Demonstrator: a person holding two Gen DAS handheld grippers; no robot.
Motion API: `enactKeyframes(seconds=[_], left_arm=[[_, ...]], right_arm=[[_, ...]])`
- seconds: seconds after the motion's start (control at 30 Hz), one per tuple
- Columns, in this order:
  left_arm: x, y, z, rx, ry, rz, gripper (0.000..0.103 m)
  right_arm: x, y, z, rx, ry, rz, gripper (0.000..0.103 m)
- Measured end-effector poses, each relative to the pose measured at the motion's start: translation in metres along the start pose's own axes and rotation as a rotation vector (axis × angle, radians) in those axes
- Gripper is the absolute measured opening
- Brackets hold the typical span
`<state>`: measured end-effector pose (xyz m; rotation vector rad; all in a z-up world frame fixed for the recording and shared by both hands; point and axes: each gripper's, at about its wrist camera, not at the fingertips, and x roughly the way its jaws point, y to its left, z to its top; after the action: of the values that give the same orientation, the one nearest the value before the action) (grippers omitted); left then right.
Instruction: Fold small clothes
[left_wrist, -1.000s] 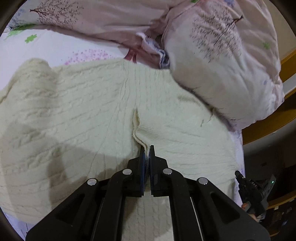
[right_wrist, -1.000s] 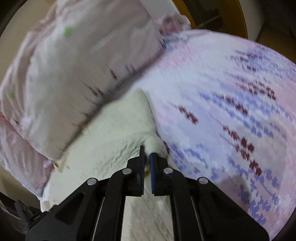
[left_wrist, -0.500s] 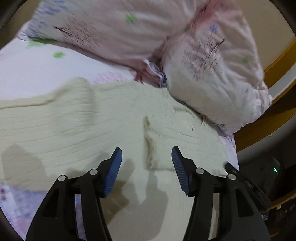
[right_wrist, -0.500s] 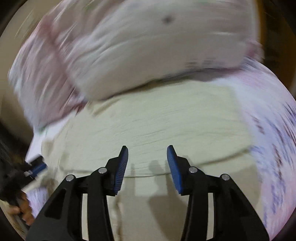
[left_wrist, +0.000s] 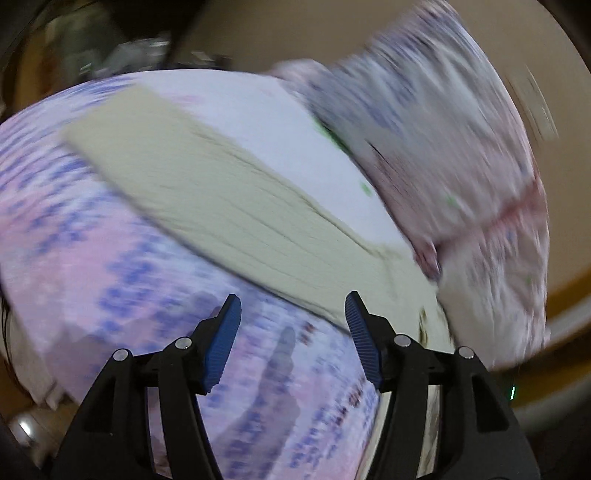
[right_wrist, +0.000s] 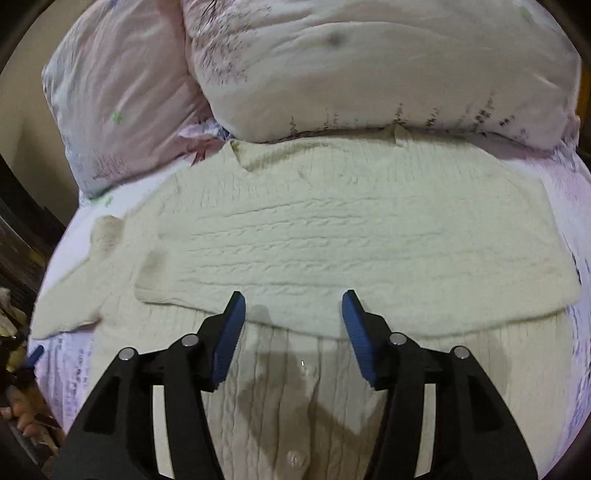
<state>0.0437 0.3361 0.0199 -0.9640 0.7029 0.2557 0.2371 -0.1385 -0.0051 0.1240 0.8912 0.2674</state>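
Cream cable-knit cardigan (right_wrist: 362, 236) is soft and floppy; take it at the folded edge. Left gripper (left_wrist: 291, 332) and right gripper (right_wrist: 293, 328) have just opened, nothing between.

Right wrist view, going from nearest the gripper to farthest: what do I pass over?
right gripper with open jaws → buttoned front of the cream cable-knit cardigan → its folded-over knit panel → white and pink floral quilt.

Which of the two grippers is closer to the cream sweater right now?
Right. The right gripper hovers open directly over the cream sweater, above its folded edge. The left gripper, open too, sits over the patterned bedsheet, the sweater ahead of it.
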Motion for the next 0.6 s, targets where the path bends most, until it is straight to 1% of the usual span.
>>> enactKeyframes(seconds=[0.17,0.2,0.27,0.4,0.5,0.6], left_arm=[[0.001,0.023,0.011,-0.140,-0.041,0.011,0.058],[0.002,0.027,0.013,-0.177,-0.049,-0.005,0.057],[0.003,0.032,0.018,-0.223,-0.069,-0.012,0.057],[0.006,0.051,0.032,-0.308,-0.104,-0.029,0.049],[0.008,0.064,0.036,-0.365,-0.106,-0.058,0.039],[0.010,0.070,0.038,-0.384,-0.102,-0.048,0.018]], right_arm=[[-0.012,-0.005,-0.006,0.024,-0.003,0.040,0.057],[-0.013,-0.003,-0.007,0.029,-0.001,0.048,0.058],[-0.014,-0.003,-0.005,0.030,-0.001,0.054,0.058],[-0.017,-0.003,-0.009,0.029,-0.001,0.072,0.059],[-0.020,-0.003,-0.011,0.025,-0.006,0.086,0.059],[-0.022,-0.006,-0.011,0.027,-0.009,0.094,0.059]])
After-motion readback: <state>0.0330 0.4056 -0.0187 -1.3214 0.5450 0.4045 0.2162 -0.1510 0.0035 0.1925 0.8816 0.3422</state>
